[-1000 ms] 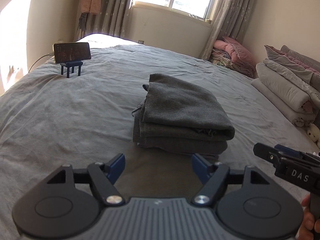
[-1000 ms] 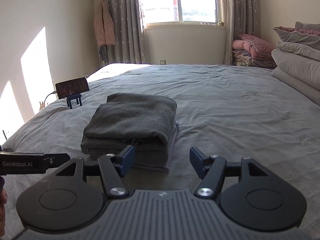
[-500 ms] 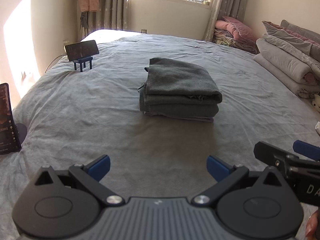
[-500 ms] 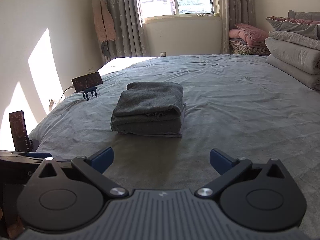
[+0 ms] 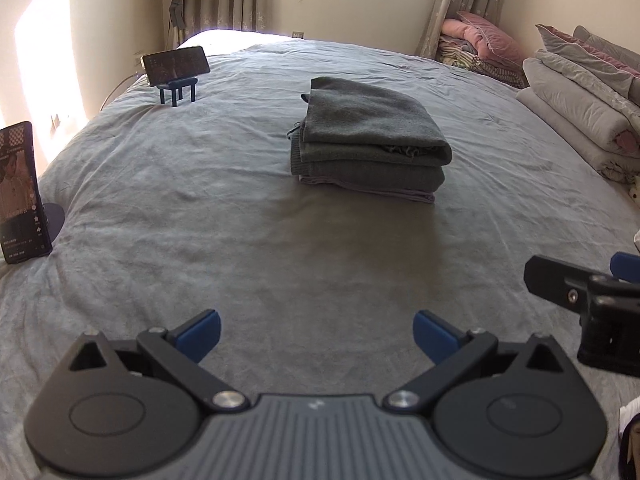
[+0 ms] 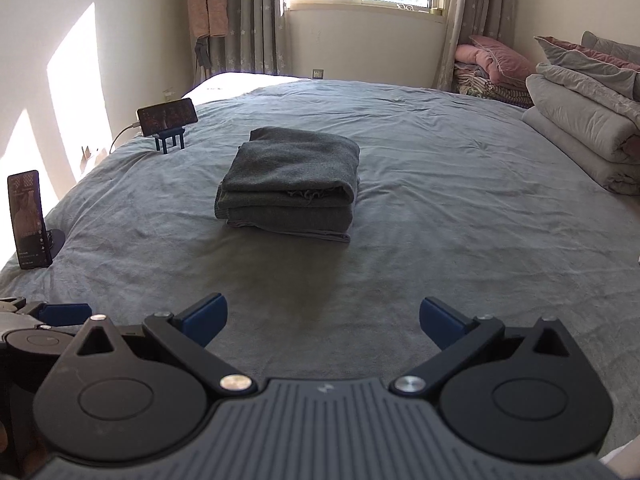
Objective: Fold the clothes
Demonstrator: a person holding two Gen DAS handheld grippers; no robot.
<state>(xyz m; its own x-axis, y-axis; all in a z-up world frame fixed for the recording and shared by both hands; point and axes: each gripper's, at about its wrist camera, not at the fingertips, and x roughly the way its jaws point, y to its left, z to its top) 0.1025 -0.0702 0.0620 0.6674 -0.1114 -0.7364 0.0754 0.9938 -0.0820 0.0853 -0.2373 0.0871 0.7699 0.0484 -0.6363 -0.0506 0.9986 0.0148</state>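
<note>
A stack of folded grey clothes (image 5: pixel 370 148) is seen resting near the middle of the bed (image 5: pixel 160 208), its folded edges turned toward the cameras. The left gripper (image 5: pixel 316 334) and the right gripper (image 6: pixel 323 320) are held well short of the stack, jaws spread wide with nothing between them. A broad stretch of bare grey sheet is left between grippers and stack. Two phones on stands (image 6: pixel 167 114) (image 6: pixel 29 220) are set along the left edge; rolled quilts (image 6: pixel 584 120) are piled along the right.
</note>
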